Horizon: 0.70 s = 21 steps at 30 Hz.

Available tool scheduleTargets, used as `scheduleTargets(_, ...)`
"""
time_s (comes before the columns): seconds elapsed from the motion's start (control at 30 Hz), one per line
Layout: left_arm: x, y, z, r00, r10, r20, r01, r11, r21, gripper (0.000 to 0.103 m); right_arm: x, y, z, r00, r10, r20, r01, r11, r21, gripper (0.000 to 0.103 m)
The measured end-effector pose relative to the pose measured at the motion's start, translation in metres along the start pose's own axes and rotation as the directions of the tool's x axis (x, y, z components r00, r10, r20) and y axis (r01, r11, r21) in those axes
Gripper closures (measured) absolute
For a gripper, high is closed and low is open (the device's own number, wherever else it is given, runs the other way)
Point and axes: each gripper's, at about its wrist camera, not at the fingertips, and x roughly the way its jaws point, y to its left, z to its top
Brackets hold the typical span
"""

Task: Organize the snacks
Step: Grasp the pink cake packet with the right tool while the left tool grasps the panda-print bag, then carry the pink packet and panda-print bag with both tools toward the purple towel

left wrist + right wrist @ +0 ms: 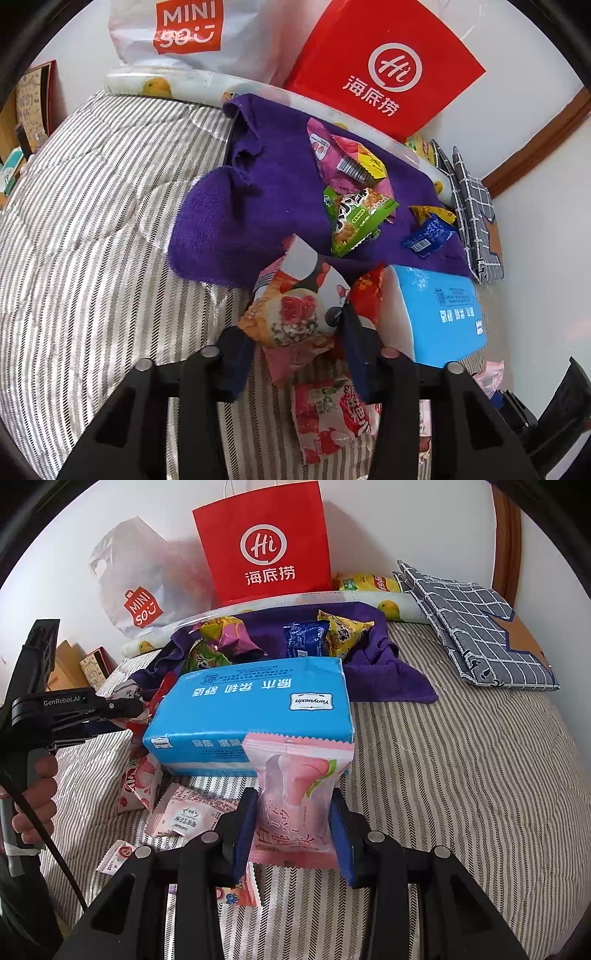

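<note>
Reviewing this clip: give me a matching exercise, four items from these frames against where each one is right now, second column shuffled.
Items:
1. pink peach snack packet
2. blue tissue pack
3. red paper bag
4. green snack packet

Places:
A. standing against the wall
B. lying on the purple towel
C. between the right hand-held gripper pads
D. on the striped bedding, in front of the towel

Pairs: 1-C, 2-D, 3-A, 4-B

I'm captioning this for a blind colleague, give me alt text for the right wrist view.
The right gripper holds a pink peach snack packet upright over a striped bedspread, just in front of a blue tissue pack. Behind lie more snacks on a purple towel and a red paper bag.
</note>
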Motion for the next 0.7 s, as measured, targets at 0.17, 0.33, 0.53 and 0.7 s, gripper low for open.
scheduleTargets(0.17,-0.018,0.002,-0.008,1.0,0.003,0.023,-0.003,1.0,-0.001,0.062,-0.01,0.007,-0.003,1.0,-0.02,0.019,0.02,1.0,-0.021,0.067)
scheduleTargets(0.33,-0.044,0.006,-0.019,0.998,0.001,0.057,-0.001,1.0,-0.008,0.062,-0.027,0.014,-0.006,0.999,-0.002,0.047,0.003,1.0,-0.023,0.067)
scheduleTargets(0.53,-0.074,0.004,-0.036,0.996,-0.002,0.09,0.003,1.0,-0.006,0.062,-0.048,0.022,-0.007,0.996,0.011,0.085,-0.009,1.0,-0.025,0.067)
scheduleTargets(0.7,-0.089,-0.003,-0.047,0.995,-0.014,0.102,0.014,1.0,0.002,0.062,-0.065,0.025,-0.007,0.993,-0.003,0.115,0.006,1.0,-0.024,0.067)
